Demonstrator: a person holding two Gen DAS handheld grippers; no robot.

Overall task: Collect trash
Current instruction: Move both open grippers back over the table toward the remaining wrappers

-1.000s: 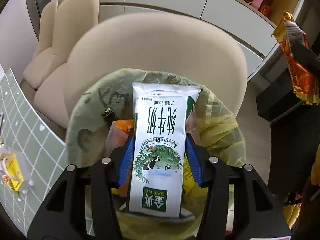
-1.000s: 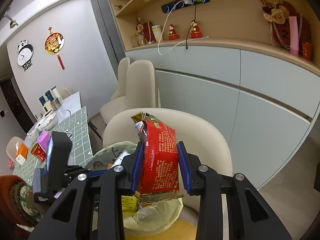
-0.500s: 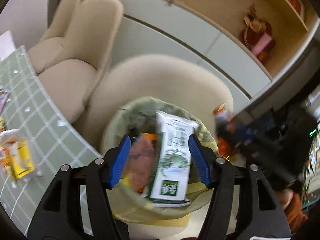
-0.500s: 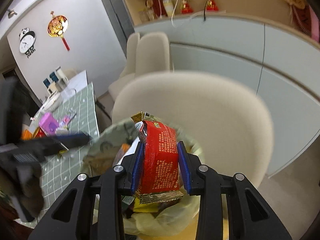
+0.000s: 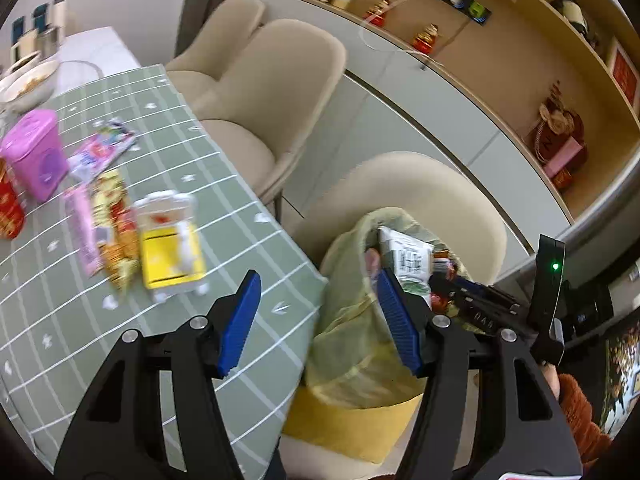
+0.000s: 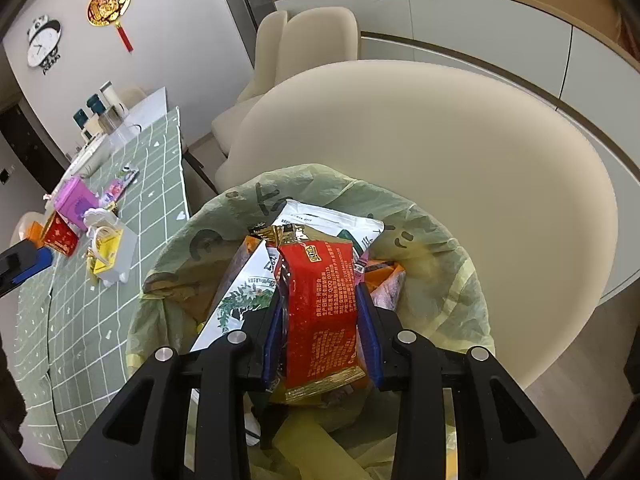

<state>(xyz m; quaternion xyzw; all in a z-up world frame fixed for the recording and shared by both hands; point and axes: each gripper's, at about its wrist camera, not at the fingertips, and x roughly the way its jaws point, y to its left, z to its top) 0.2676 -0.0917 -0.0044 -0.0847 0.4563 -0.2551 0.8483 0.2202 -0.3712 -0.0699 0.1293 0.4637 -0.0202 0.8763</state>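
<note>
Right wrist: bag-lined bin (image 6: 460, 280) with milk carton (image 6: 256, 280) inside, right tongs (image 6: 320, 336) clenched on red wrapper (image 6: 324, 304); left tongs (image 5: 316, 320) released, empty.

Left gripper (image 5: 318, 320) tilted down, fingers apart, empty. Right gripper (image 6: 322, 334) angled down, fingers clamped.

Red wrapper (image 6: 320, 312) glossy foil, crinkled gold edges. Bin liner (image 6: 448, 280) thin translucent plastic, wrinkled. Tablecloth (image 5: 248, 216) beside it matt. Chair (image 6: 460, 168) behind, smooth matt upholstery.

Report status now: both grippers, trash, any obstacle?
Left gripper open, empty. Right gripper shut on red wrapper over trash bag. No obstacle seen.
</note>
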